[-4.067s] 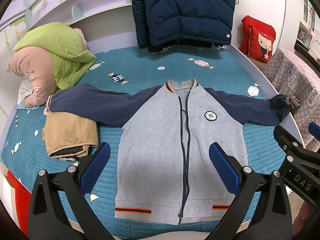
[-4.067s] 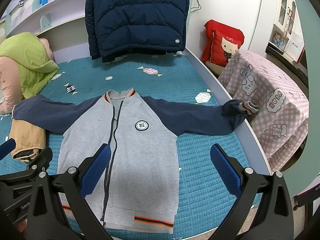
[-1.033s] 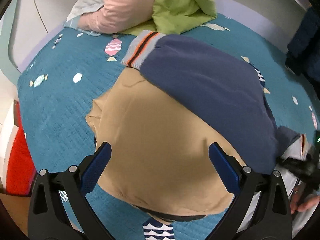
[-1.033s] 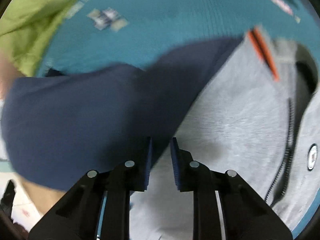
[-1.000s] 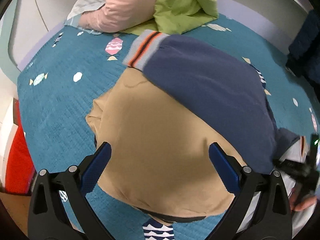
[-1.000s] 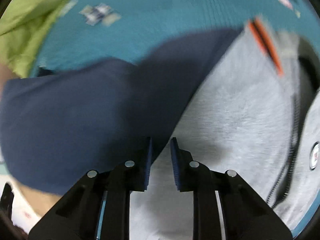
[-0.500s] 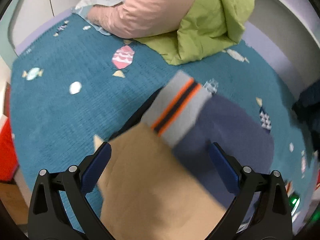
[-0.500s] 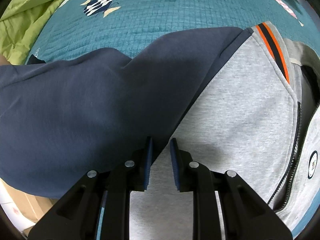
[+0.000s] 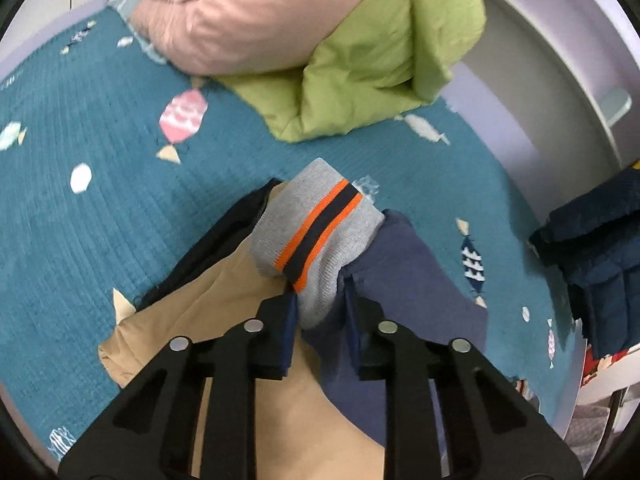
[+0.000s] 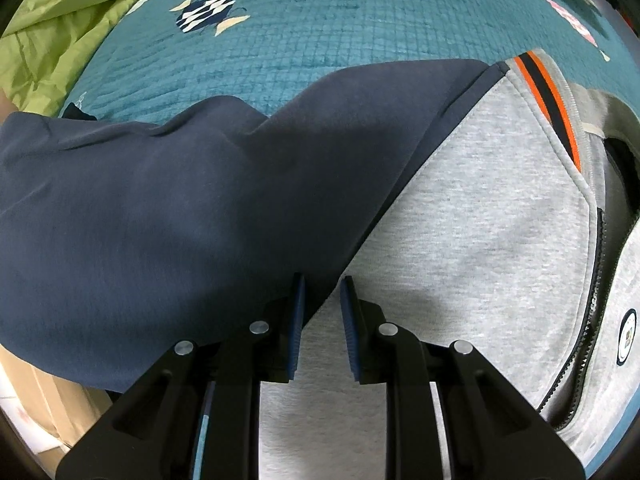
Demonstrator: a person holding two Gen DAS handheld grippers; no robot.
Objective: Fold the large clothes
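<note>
The jacket (image 10: 500,216) lies flat on the teal bedspread (image 10: 340,28), grey front up, zip (image 10: 592,280) partly open and a round badge (image 10: 627,336) at the chest. Its navy sleeve (image 10: 180,200) stretches away to the side, slightly rumpled near the shoulder seam.

The right gripper (image 10: 322,316) sits at that seam, low on the armhole, where navy meets grey. Its blue pads are drawn close with the fabric fold pinched between them.

At the far end of the sleeve, the grey cuff (image 9: 316,236) with orange and navy stripes stands lifted. The left gripper (image 9: 320,324) has clamped the cuff's lower edge between its pads, so the cuff bunches upward from the jaws.

Under the cuff and sleeve lies a folded tan garment (image 9: 224,320) with a dark lining showing at its edge. Beyond it, on the bedspread, a lime green quilt (image 9: 376,64) is heaped against a pink garment (image 9: 256,16). A dark blue puffer coat (image 9: 600,260) hangs at the right of the left wrist view, beside the pale headboard (image 9: 560,80).
</note>
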